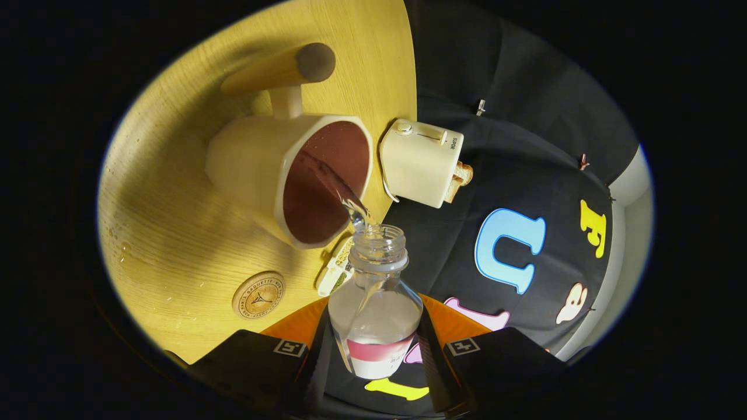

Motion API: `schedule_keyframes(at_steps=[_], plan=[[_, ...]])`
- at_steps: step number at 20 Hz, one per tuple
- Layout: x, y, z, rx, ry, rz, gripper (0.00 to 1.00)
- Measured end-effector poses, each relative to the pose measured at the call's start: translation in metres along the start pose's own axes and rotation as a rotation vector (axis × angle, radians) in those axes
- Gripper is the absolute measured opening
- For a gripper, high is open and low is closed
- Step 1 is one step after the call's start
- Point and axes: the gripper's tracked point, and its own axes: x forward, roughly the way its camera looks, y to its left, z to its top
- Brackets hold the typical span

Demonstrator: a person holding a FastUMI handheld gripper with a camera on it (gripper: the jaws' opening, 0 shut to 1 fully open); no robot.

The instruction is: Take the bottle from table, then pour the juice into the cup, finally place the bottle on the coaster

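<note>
Fingers (373, 356): I've got them clamped on the bottle, one each side of its lower body, near the label band.
Bottle (374, 309): clear, cap off, tipped w/ its open neck at the cup's rim. Some liquid inside, pooled toward the neck side.
Stream (341, 189): thin run of liquid leaves the neck & lands inside the cup.
Cup (292, 175): big cream pot-like cup, dark reddish inside, w/ a long wooden handle (280, 70). Sits on the bench just beyond the bottle neck.
Coaster (258, 295): small round wood disc w/ a printed ring, on the bench near the cup, apart from the bottle.
Bench (175, 221): light wood, a few drops on it near the coaster.
Toaster (421, 162): small cream one, bread poking out, by the cup at the bench edge.
Small item (335, 269): partly hidden behind the bottle neck, can't tell what.
</note>
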Motion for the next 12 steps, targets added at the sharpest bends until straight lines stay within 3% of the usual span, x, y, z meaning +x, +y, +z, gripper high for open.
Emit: schedule_keyframes(at_steps=[12], plan=[[0.0, -0.021, -0.006, -0.071, -0.026, -0.043, 0.72]])
